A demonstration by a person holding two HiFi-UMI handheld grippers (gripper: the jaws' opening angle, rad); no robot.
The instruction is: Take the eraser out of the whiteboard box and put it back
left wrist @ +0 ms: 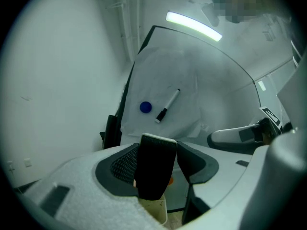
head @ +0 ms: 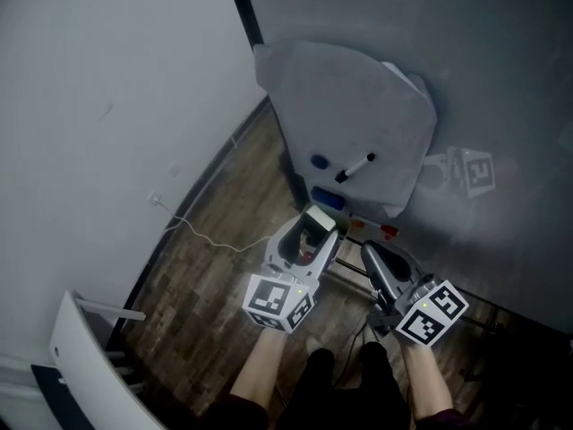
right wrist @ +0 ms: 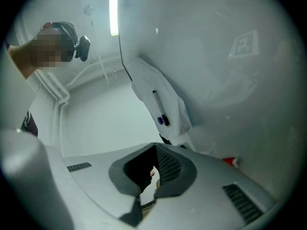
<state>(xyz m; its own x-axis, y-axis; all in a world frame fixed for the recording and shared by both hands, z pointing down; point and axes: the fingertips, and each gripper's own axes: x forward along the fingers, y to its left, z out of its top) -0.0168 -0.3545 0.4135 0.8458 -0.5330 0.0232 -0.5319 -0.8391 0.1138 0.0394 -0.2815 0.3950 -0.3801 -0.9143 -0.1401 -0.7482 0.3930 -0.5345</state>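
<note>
The person stands over the foot of a large grey whiteboard, a gripper in each hand. The left gripper has its jaws closed on a black felt eraser with a white back. The block stands upright between the two pads, clamped on its sides, with its white back uppermost. It is clear of any surface and held in the air, just in front of the board's lower edge.

Just beneath the eraser, in the left gripper view, the rim of a pale cream open container shows. I take this to be the whiteboard box, though too little of it is visible to be sure.

The right gripper hangs beside the left one. Its jaws are drawn nearly together with only a sliver between the pads, and nothing is in them.

Up on the board a crumpled white sheet is pinned by a round blue magnet, with a black-capped white marker pen lying across it. None of this belongs to the job.

As I judge it, the first half is done, since the eraser is out and in the left gripper. What is left is to lower it into the box and open the jaws.
</note>
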